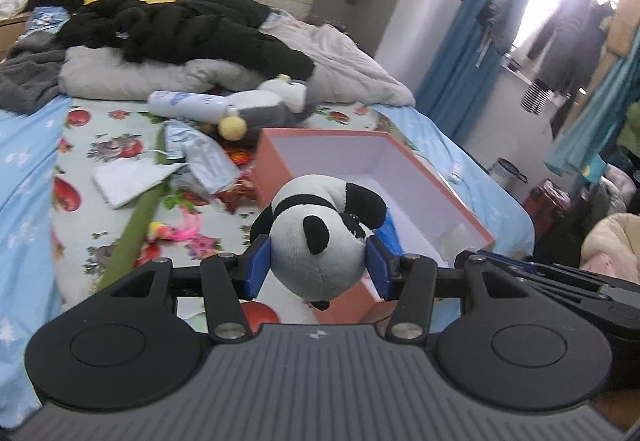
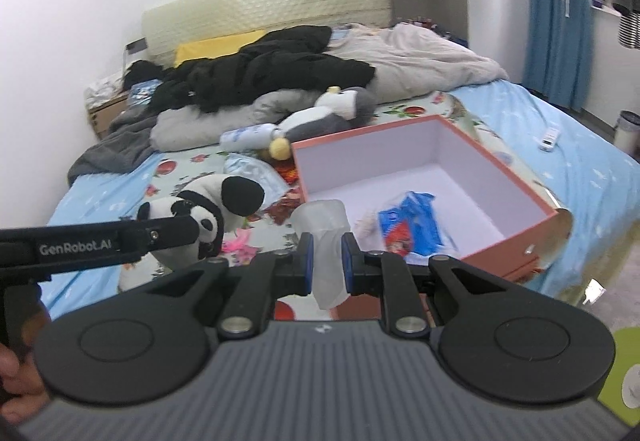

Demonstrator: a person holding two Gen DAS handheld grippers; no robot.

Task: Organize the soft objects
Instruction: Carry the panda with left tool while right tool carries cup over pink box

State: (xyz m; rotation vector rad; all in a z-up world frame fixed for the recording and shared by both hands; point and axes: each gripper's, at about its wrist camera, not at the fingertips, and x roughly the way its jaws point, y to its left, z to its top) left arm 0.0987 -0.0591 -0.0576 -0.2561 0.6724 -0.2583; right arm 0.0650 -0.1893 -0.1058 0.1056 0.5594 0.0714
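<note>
My left gripper [image 1: 318, 267] is shut on a black-and-white panda plush [image 1: 320, 241], its blue pads pressing the head from both sides, held above the near corner of the open pink box [image 1: 276, 161]. The right wrist view shows the same panda [image 2: 208, 209] in the left gripper [image 2: 172, 233], left of the box [image 2: 432, 245]. My right gripper [image 2: 326, 261] is shut on a soft translucent white object [image 2: 324, 245], held at the box's near-left edge. A blue packet [image 2: 412, 229] lies inside the box. A grey-and-white plush [image 2: 332, 113] lies behind the box.
A white bottle [image 1: 188, 107], crumpled papers [image 1: 196, 157], a green roll [image 1: 136, 225] and a pink feathery toy [image 1: 180, 231] litter the flowered sheet. Black clothing [image 1: 180, 29] and duvets pile near the headboard. A white remote [image 2: 550, 137] lies on the blue sheet at right.
</note>
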